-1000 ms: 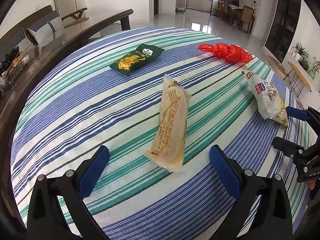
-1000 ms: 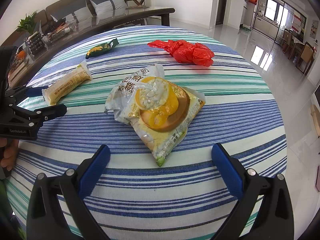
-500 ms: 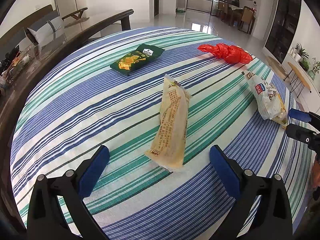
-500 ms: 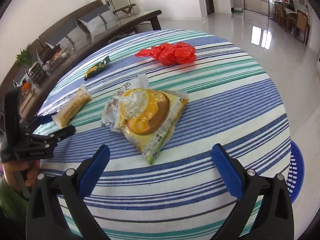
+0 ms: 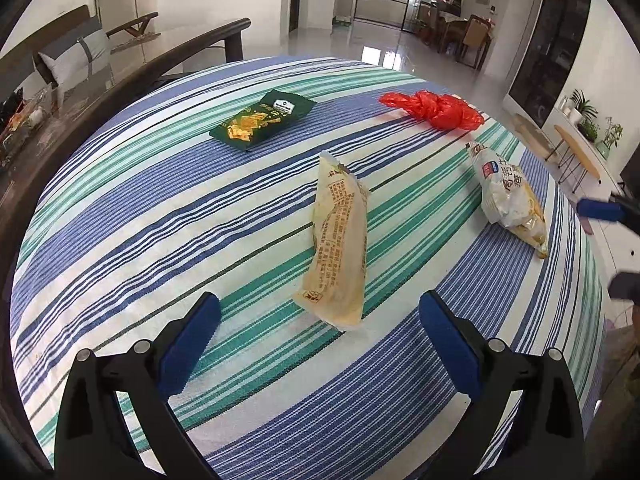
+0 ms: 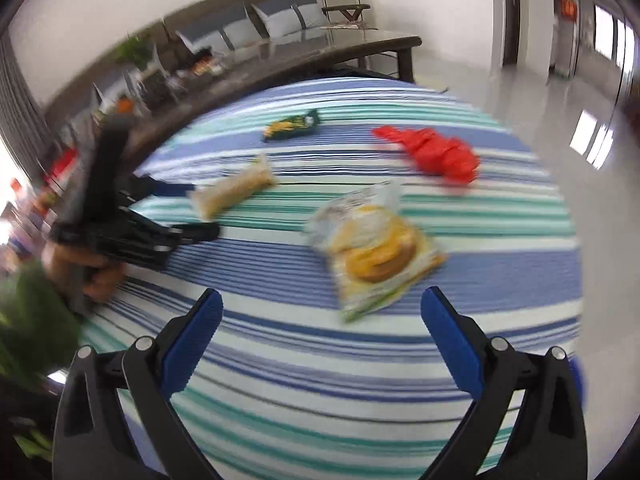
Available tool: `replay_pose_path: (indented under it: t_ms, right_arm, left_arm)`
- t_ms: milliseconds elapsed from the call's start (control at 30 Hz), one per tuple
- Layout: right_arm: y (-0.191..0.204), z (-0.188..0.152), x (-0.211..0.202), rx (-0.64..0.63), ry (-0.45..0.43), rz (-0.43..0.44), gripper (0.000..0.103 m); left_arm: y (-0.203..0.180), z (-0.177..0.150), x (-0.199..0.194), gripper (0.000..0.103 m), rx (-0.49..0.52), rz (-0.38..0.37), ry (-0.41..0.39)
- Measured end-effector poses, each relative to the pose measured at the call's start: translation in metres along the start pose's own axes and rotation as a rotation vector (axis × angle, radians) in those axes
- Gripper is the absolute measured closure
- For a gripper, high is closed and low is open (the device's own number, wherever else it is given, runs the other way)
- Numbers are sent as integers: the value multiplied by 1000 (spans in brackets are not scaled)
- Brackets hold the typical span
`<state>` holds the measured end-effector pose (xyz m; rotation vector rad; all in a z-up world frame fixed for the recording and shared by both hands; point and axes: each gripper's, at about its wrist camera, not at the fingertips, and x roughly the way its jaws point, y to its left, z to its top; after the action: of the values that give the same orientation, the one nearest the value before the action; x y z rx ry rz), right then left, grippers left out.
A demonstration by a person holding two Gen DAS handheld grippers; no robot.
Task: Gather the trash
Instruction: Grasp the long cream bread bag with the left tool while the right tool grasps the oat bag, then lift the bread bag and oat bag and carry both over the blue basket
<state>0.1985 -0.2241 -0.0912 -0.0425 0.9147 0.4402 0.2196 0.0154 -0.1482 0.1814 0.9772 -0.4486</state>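
Trash lies on a round table with a striped cloth (image 5: 120, 240). A long yellow wrapper (image 5: 340, 248) lies just ahead of my open, empty left gripper (image 5: 320, 344). A green snack packet (image 5: 262, 120), a crumpled red plastic bag (image 5: 436, 108) and a clear bread packet (image 5: 508, 200) lie farther off. In the blurred right wrist view my right gripper (image 6: 320, 340) is open and empty, held back from the bread packet (image 6: 376, 248). The yellow wrapper (image 6: 232, 190), the red bag (image 6: 436, 152), the green packet (image 6: 292, 128) and the left gripper (image 6: 196, 212) show there too.
A dark wooden bench with a glass top (image 5: 80, 92) stands behind the table, with a sofa and cushions (image 6: 256, 24) beyond. Tiled floor (image 5: 384, 48) lies past the far edge. Plants on a side table (image 5: 588, 128) stand at the right.
My right gripper has pulled back and away from the bread packet, swinging its view left and blurring it. In the left view it has slid out toward the right edge. My left gripper has not moved.
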Motion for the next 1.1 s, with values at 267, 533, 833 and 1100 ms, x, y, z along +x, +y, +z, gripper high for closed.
replay_pose_path:
  t_ms: [267, 533, 833, 1100]
  right_arm:
    - [-14, 46, 59, -200, 160, -81, 6]
    - [-6, 42, 64, -203, 212, -99, 55]
    - [-18, 17, -7, 55, 48, -32, 64]
    - [-27, 1, -45, 119, -16, -21, 64]
  left_arm:
    - [-22, 23, 15, 8, 112, 37, 18]
    - [-25, 28, 15, 83, 87, 21, 7]
    - [-60, 16, -43, 85, 50, 15, -107]
    - [-102, 24, -66, 85, 121, 67, -148]
